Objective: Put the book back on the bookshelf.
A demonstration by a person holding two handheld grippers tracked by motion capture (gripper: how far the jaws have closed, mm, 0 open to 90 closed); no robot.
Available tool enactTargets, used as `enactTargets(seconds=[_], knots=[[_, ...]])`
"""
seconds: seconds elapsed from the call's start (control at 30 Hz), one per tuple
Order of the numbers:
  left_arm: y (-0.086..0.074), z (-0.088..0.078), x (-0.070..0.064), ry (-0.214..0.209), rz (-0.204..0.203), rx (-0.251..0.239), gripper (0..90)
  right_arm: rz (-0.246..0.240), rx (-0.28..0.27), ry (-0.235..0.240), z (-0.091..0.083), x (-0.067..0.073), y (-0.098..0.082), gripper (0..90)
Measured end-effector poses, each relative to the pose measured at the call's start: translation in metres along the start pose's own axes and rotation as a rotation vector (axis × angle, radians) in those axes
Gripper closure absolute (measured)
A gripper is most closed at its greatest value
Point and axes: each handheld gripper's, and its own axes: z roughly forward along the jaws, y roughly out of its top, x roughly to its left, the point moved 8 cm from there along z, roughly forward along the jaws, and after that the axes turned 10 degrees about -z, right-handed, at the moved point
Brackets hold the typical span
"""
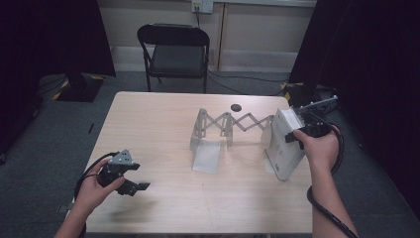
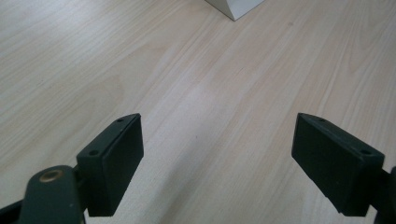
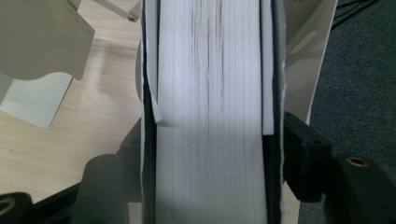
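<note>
Book (image 1: 285, 144), thick, white, pale page block upright at right, clamped in right gripper (image 1: 298, 135); left gripper (image 1: 132, 179) lower left, jaws wide over woodgrain table (image 1: 163, 148)

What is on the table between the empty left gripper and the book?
Bare table mostly, then the rack's near plate before the book, in the high view.
</note>
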Motion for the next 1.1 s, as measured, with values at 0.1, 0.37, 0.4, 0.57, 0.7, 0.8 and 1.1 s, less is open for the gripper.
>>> enactTargets(seconds=[0.1,0.37,0.4,0.57,0.7,0.8,1.1], knots=[[0.0,0.001,-0.001,0.001,0.004,0.005,16.6,-0.001,-0.004,0.011,0.003,0.001,-0.002,42.8],[-0.001,0.0,0.0,0.003,0.0,0.003,16.6,-0.024,0.027,-0.026,0.008,0.002,0.003,51.5],[-0.001,0.0,0.001,0.004,0.003,0.004,16.6,-0.024,0.021,-0.033,0.008,0.001,0.003,52.1],[-0.001,-0.002,0.003,0.008,0.0,0.005,16.7,0.004,-0.001,-0.05,0.008,0.002,0.003,53.2],[0.0,-0.001,0.002,0.007,0.001,0.005,16.7,0.027,-0.029,-0.059,0.009,0.003,0.006,53.2],[0.0,0.0,0.002,0.005,0.001,0.003,16.7,0.045,-0.031,-0.062,0.01,0.005,0.008,53.1],[0.001,-0.004,0.002,0.006,0.002,-0.005,16.6,0.066,-0.015,-0.044,0.01,0.01,0.008,48.4]])
